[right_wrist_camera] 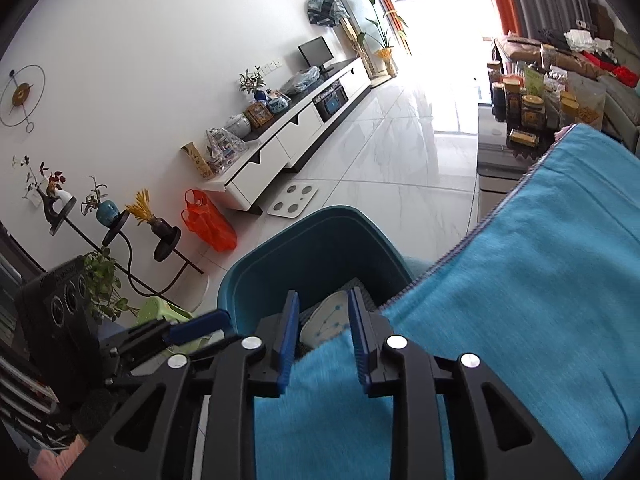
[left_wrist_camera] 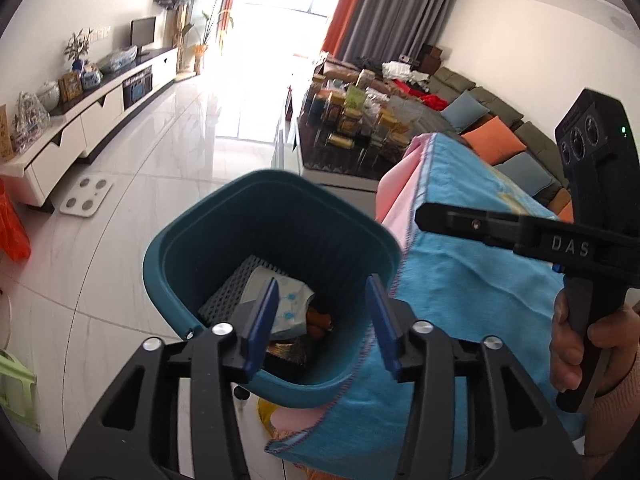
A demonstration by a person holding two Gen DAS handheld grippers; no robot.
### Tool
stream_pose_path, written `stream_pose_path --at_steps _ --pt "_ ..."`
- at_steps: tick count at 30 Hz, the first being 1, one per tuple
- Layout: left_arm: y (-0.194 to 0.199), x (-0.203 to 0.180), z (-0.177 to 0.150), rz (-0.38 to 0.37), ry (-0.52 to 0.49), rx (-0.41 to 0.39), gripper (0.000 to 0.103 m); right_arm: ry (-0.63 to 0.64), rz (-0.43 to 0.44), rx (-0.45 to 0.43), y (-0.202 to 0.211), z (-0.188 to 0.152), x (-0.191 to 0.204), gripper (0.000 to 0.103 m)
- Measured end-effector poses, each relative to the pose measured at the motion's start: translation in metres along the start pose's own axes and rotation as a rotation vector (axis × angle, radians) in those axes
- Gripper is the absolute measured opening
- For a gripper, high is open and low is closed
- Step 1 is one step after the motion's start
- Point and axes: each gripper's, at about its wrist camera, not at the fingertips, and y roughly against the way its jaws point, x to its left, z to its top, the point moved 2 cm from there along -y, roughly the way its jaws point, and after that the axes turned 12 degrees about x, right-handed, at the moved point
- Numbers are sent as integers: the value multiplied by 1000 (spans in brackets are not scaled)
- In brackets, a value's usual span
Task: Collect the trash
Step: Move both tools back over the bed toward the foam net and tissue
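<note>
Several pieces of trash [left_wrist_camera: 280, 304] lie at the bottom of a teal bin [left_wrist_camera: 200, 216] on the white floor, beside a table draped in blue cloth [left_wrist_camera: 460, 248]. Above the bin, my left gripper [left_wrist_camera: 324, 320] stands apart and empty. My right gripper [right_wrist_camera: 322, 336], over the cloth's edge, is also parted, holding nothing.

— What do we list for the shell of the room?
— White walls [right_wrist_camera: 152, 40], glossy white marble-look floor tiles [left_wrist_camera: 168, 168], a tall window [left_wrist_camera: 276, 12] flooding glare, orange and grey curtains [left_wrist_camera: 384, 8].
— And furniture?
— We enter a long white TV cabinet [right_wrist_camera: 304, 120] with a small monitor [right_wrist_camera: 316, 53], a grey sofa [left_wrist_camera: 516, 132] with orange and blue cushions, a wall clock [right_wrist_camera: 22, 94], potted plants [right_wrist_camera: 382, 24].
</note>
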Motion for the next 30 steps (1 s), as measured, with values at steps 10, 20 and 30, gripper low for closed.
stream_pose_path --at_steps 10,20,30 --pt "22 -66 -12 -130 -130 -55 61 -6 -80 -118 82 -61 -31 39" --pt "-1 -170 -21 -263 -306 7 65 -157 -226 -214 162 -136 -85 42" --pt "-36 -257 -14 -330 -419 84 67 -348 -386 -315 228 -197 -156 49"
